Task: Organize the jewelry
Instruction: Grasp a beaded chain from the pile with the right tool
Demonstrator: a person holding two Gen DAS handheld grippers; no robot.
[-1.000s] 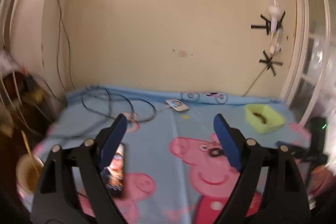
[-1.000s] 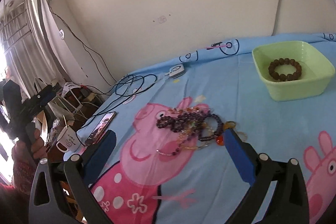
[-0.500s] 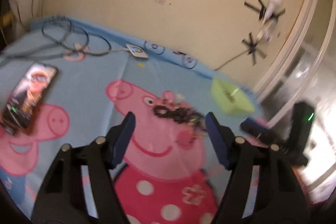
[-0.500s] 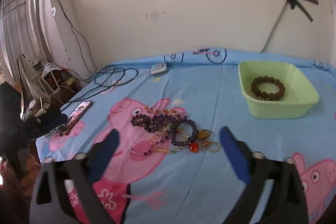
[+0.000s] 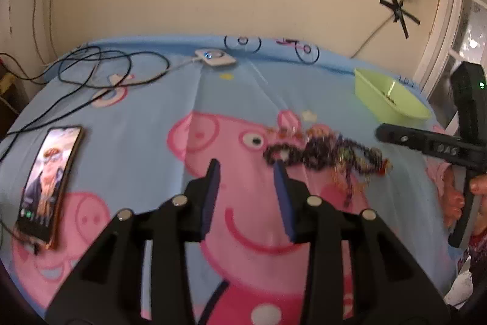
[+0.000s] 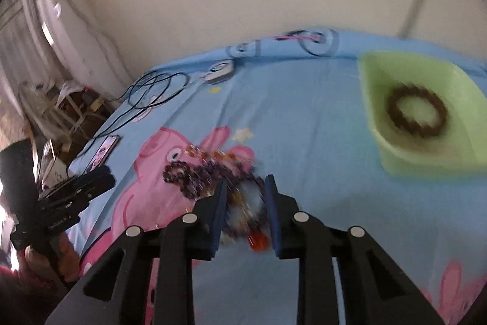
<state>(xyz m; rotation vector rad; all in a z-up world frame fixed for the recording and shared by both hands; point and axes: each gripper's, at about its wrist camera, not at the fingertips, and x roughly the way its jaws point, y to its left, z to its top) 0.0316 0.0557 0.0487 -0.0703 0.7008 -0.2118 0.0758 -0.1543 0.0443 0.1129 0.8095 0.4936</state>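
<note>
On the blue cartoon sheet [image 5: 243, 93], mid-right: jewelry heap [image 5: 322, 154] of tangled bead strands, awaiting sorting, presumably into the green tub [image 6: 426, 166] at far right, where one brown bead bracelet [image 6: 417, 114] already lies. Right claw [image 6: 245, 181], jaws just closing, pinched narrow on the heap's near strands, apparently to lift one out; left claw [image 5: 245, 165], jaws likewise just closing, half-narrow and empty, just left of the heap, likely to steady it. Motion blur hides individual pieces and how firmly the pads bite; tub contents barely show from the left.
</note>
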